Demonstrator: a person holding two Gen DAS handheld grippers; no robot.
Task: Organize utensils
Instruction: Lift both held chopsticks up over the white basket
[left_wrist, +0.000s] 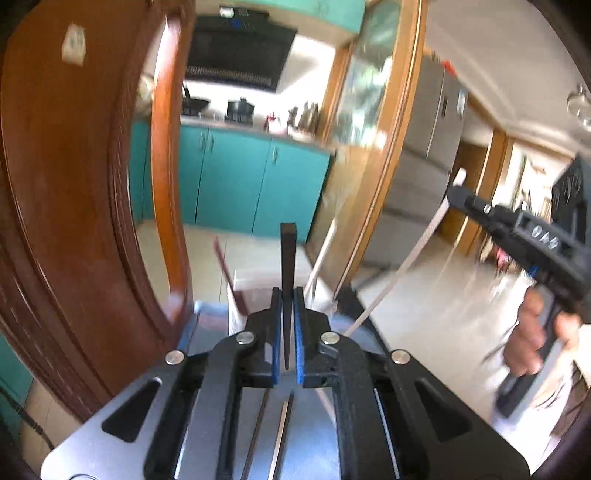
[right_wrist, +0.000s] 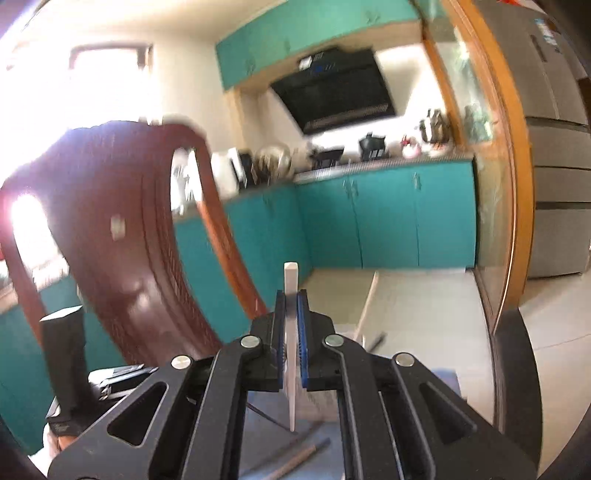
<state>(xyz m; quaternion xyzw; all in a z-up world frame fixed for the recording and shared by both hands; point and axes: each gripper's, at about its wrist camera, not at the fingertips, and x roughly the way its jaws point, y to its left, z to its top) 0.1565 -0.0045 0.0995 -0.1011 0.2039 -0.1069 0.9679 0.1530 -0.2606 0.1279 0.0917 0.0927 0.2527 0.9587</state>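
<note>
The left gripper (left_wrist: 287, 295), black with blue pads, grips a black chopstick (left_wrist: 287, 258). The right gripper (right_wrist: 291, 299), the same colours, grips a white chopstick (right_wrist: 290, 277). Far cabinets (right_wrist: 388, 218) are plain teal, the chair back (right_wrist: 122, 221) glossy reddish-brown, the fridge (right_wrist: 557, 155) grey.

Motion smears the wooden chair back (left_wrist: 74, 221) and the cooktop pots (left_wrist: 240, 107). The white chopstick's (right_wrist: 291, 369) middle hides between pads; loose sticks (right_wrist: 295, 458) below run off-frame, type unclear.
</note>
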